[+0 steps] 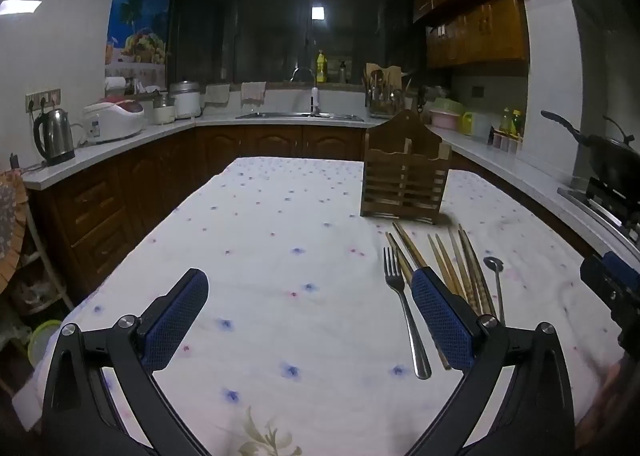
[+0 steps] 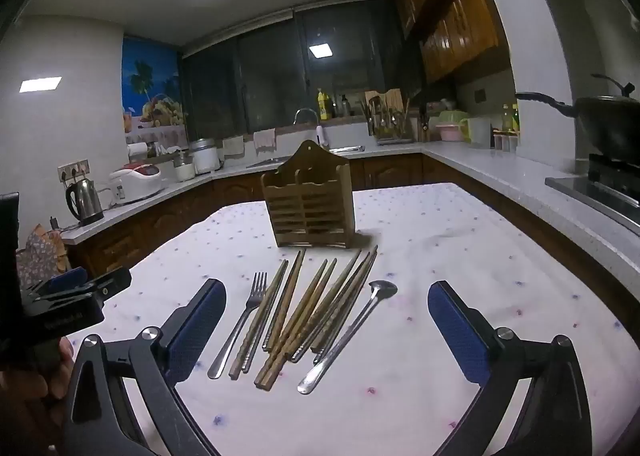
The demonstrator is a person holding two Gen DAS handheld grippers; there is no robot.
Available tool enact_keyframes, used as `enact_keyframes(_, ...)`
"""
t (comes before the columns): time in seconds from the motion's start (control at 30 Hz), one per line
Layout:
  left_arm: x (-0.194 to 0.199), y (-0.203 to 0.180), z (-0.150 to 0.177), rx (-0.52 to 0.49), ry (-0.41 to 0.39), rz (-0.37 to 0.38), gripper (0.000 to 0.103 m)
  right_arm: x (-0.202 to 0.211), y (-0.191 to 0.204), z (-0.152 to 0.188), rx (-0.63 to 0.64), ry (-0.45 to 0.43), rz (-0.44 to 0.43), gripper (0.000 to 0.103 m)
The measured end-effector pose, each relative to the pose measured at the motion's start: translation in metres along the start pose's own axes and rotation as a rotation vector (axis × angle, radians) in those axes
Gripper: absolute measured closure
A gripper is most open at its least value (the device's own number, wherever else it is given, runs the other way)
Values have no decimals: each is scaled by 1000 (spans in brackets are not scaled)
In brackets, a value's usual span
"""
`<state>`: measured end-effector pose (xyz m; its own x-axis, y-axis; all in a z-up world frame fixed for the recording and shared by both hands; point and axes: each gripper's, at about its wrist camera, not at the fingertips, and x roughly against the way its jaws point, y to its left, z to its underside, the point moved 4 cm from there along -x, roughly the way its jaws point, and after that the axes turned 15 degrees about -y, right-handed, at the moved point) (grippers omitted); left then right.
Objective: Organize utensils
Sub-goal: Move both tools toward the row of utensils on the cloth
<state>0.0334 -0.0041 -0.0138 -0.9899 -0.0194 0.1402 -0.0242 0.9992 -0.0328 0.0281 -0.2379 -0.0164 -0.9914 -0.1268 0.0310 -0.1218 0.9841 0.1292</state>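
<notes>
A wooden utensil holder (image 2: pixel 308 203) with two slatted compartments stands upright on the flowered tablecloth (image 2: pixel 460 248); it also shows in the left wrist view (image 1: pixel 404 175). In front of it lie a metal fork (image 2: pixel 242 320), several wooden chopsticks (image 2: pixel 316 308) and a metal spoon (image 2: pixel 352 328), side by side. My right gripper (image 2: pixel 326 330) hovers open above them, nothing between its fingers. My left gripper (image 1: pixel 308 320) is open over bare cloth, left of the fork (image 1: pixel 404 308), chopsticks (image 1: pixel 460 268) and spoon (image 1: pixel 496 280). The holder's compartments look empty.
Counters wrap around the table: a kettle (image 1: pixel 54 135) and rice cooker (image 1: pixel 114 117) on the left, a sink (image 1: pixel 300 115) at the back, a wok (image 2: pixel 604 115) on the stove at right. A hand (image 2: pixel 32 380) holds the left gripper.
</notes>
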Motion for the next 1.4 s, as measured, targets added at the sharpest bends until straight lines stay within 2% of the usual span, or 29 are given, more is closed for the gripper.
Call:
enact_keyframes(0.1, 1, -1, -1, -5, -6, 2, 0, 3, 1, -1, -2, -18, -1, 1)
enact_keyframes(0.23, -2, 0, -2, -10, -8, 2, 0, 1, 0, 0, 2, 8, 2, 1)
enact_keyframes(0.87, -3, -4, -3, -2, -10, 10, 0, -2, -5, -2, 1, 4, 2, 1)
enact_keyframes(0.93, -7, -5, -2, 7, 7, 18, 0, -2, -2, -2, -5, 13, -2, 1)
enact_keyframes(0.97, -10, -5, -2, 16, 19, 22, 0, 0, 15, -2, -14, 24, -7, 1)
enact_keyframes(1.1, -28, 2, 5, 39, 105, 41, 0, -8, 14, -4, -38, 68, -3, 1)
enact_keyframes(1.17, -36, 3, 7, 46, 131, 48, 0, -16, -9, -2, -45, 91, -8, 1)
enact_keyframes(1.27, -56, 0, 9, 25, 170, 68, 0, -32, -14, 5, -60, 142, -21, 2)
enact_keyframes(1.33, -66, -4, 9, 20, 168, 87, 0, -42, -19, 10, -57, 181, -19, 2)
enact_keyframes(1.4, -79, -9, 12, 4, 220, 109, 1, -53, -25, 15, -57, 236, -11, 2)
